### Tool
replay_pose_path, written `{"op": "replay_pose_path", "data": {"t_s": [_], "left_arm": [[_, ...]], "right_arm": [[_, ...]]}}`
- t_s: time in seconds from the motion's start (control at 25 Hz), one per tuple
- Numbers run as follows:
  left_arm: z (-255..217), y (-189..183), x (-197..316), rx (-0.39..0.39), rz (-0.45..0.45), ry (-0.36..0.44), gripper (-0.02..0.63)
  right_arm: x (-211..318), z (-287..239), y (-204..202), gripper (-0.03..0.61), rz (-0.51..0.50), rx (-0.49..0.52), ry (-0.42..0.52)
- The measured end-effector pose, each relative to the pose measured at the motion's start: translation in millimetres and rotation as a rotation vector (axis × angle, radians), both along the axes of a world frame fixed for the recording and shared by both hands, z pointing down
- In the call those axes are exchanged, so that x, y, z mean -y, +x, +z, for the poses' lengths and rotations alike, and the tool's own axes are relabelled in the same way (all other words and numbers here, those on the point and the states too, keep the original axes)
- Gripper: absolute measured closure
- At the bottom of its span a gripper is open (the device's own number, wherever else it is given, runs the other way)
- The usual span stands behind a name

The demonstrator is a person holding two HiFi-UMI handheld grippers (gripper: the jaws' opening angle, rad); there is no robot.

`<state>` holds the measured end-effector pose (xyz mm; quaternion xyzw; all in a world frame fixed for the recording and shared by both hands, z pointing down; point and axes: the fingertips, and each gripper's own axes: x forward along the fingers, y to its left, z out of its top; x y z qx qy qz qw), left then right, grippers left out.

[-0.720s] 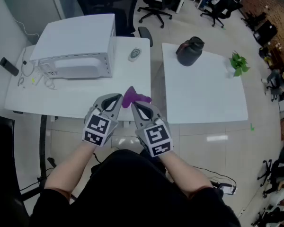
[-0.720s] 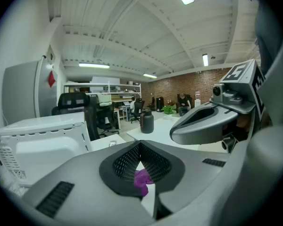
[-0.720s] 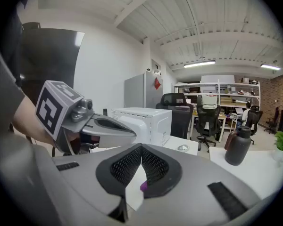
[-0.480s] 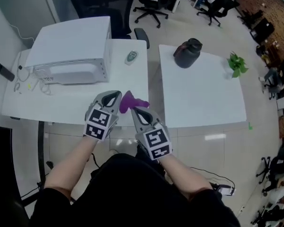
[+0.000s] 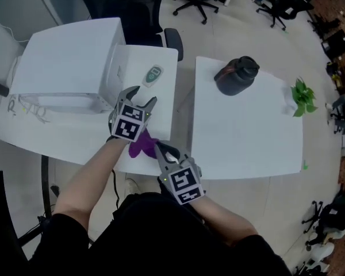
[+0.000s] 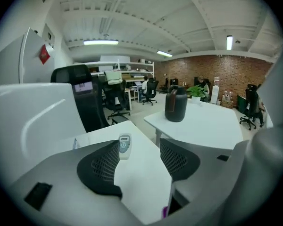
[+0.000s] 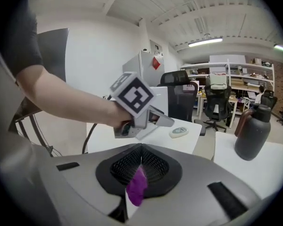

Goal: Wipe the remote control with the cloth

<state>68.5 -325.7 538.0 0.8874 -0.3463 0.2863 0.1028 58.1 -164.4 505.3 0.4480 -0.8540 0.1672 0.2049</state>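
Head view, from the left: a white boxy machine [image 5: 63, 62] stands on the left worktop [image 5: 69, 137], just left of the left tool [image 5: 142, 96]. That tool's jaws stand wide apart with nothing between them. The remote control [image 5: 153, 76] lies flat on the worktop just beyond the tool's tips, not touching them. In the left gripper view it shows ahead, beside the inner edge of the left jaw. Nearer the person and slightly to the right, the right tool [image 5: 163, 149] is closed tight on the purple cloth [image 5: 141, 145]. A fold is pinched between its pads, and the left tool sits between the cloth and the remote. Further right, a dark jug [image 5: 236, 76] stands on a second worktop [image 5: 247, 137].
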Motion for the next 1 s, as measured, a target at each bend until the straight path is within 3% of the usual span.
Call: {"op": "replay_pose_path", "data": {"t_s": [0.28, 0.56, 0.76, 0.8, 0.84, 1.0], "left_arm": [[72, 30, 87, 0.073, -0.076, -0.140, 0.288], [127, 15, 121, 0.152, -0.148, -0.240, 0.279], [132, 19, 125, 0.115, -0.171, -0.246, 0.284], [131, 20, 126, 0.112, -0.172, -0.238, 0.296], [131, 21, 126, 0.114, -0.169, -0.231, 0.360], [130, 19, 124, 0.141, -0.157, -0.216, 0.359]], "right_arm": [[32, 36, 29, 0.561, -0.075, 0.017, -0.072], [55, 44, 43, 0.561, -0.078, 0.040, -0.084], [59, 47, 45, 0.561, -0.067, 0.051, -0.089], [58, 48, 45, 0.561, -0.066, 0.052, -0.091], [58, 48, 44, 0.561, -0.064, 0.052, -0.092], [55, 46, 44, 0.561, -0.056, 0.050, -0.088]]}}
